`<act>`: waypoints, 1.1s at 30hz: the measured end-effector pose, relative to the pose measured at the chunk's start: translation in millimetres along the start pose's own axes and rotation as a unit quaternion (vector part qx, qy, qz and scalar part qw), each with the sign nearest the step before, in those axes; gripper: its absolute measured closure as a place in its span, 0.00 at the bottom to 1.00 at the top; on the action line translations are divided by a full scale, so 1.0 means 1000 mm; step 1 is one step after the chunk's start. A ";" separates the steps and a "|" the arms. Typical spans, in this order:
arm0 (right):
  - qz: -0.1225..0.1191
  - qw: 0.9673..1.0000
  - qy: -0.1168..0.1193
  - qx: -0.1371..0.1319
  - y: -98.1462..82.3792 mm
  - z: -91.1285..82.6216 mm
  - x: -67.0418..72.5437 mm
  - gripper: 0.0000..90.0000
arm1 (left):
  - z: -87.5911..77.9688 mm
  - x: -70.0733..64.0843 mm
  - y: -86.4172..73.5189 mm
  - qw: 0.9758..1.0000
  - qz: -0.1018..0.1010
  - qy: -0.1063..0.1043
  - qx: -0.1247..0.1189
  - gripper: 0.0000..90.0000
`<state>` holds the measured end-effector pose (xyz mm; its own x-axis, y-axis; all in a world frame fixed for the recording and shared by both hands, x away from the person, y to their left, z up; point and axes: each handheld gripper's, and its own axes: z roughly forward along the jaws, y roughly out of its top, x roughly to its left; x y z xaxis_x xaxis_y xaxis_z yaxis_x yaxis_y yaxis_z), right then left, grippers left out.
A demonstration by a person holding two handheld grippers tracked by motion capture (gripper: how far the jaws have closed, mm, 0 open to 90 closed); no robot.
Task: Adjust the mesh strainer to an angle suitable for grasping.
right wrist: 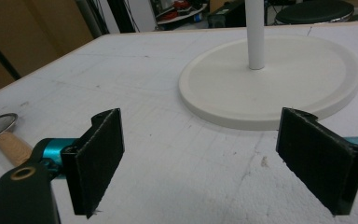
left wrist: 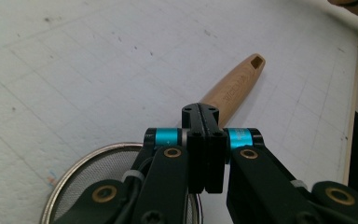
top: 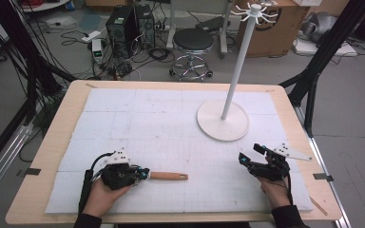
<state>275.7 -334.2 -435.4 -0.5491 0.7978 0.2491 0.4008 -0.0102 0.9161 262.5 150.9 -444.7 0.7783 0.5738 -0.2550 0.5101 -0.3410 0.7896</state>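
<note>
Left gripper (top: 142,174) sits low in the left of the high view, jaws clamped tight on a strainer (left wrist: 93,186) just where the wooden handle (left wrist: 235,86) meets the metal. In the left gripper view the mesh bowl rim shows at the bottom left, under the gripper's body; the handle runs up and right, its hanging slot at the far end. Strainer appears to lie flat on the white mat (top: 171,123).

Right gripper (top: 252,156) rests at the lower right of the high view, jaws spread wide with nothing between them — idle.

Risk, as a judgement: the grip is at the neck, not the balance point, so on lifting the bowl could droop or the strainer could swivel between the pads. If the slot is meant for a hook, the handle end would then wander and miss.

Around: a white hanging stand (top: 237,61) with a round base (top: 222,121) right of centre, hooks at its top. Stool (top: 193,42) and computer boxes (top: 129,23) on the floor beyond the table. Mat between strainer and stand is bare — nothing blocks the way.
</note>
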 end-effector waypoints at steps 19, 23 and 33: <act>-0.001 1.000 -0.001 0.001 0.000 0.000 0.000 0.16 | 0.018 -0.007 0.007 1.000 0.001 0.009 0.026 1.00; 0.001 1.000 0.000 0.002 0.000 0.000 0.000 0.16 | 0.023 -0.014 0.011 0.999 0.006 0.013 0.031 1.00; 0.002 1.000 -0.001 -0.002 0.000 -0.001 -0.001 0.16 | 0.049 -0.035 0.025 0.999 0.024 0.014 0.046 1.00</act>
<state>275.5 -335.4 -434.9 -0.5459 0.7989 0.2525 0.4003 -0.0161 0.9163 265.6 86.1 -443.4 0.7925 0.5753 -0.2021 0.5056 -0.4346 0.7453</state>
